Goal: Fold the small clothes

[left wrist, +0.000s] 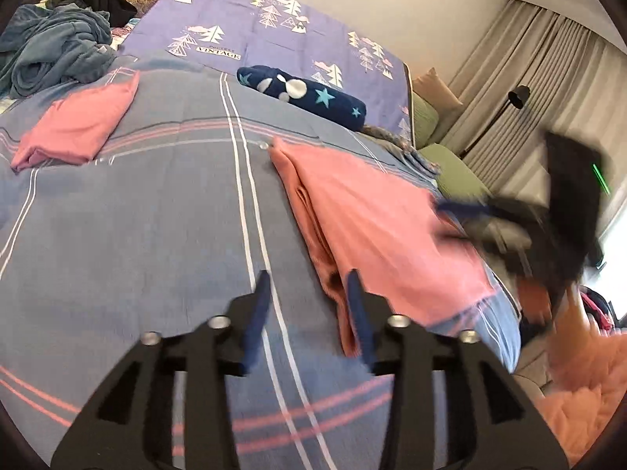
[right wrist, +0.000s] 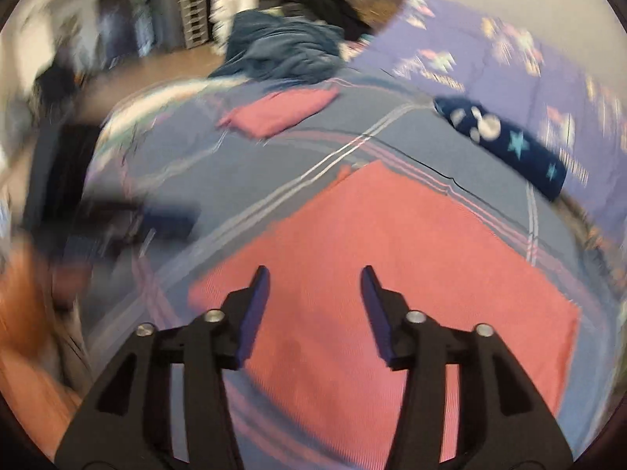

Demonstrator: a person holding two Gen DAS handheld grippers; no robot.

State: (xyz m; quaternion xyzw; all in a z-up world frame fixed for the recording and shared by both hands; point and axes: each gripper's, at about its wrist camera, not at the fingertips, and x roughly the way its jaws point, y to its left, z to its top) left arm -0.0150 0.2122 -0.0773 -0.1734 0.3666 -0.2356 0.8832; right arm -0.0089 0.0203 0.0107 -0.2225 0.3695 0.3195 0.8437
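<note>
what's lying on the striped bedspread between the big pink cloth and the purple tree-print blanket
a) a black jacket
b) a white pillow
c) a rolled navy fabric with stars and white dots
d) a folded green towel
c: a rolled navy fabric with pale stars and white dots lies on the striped blue-grey bedspread, past the far end of the large flat pink cloth and against the purple tree-print blanket.

- The cloth [right wrist: 392, 274] is plain salmon pink.
- The folded piece [left wrist: 78, 121] is pink.
- The bedcover [left wrist: 156, 215] is grey-blue with white and pink stripes.
- The roll [left wrist: 301, 94] is navy with stars.
- The sheet [left wrist: 274, 39] is lilac with trees.
</note>
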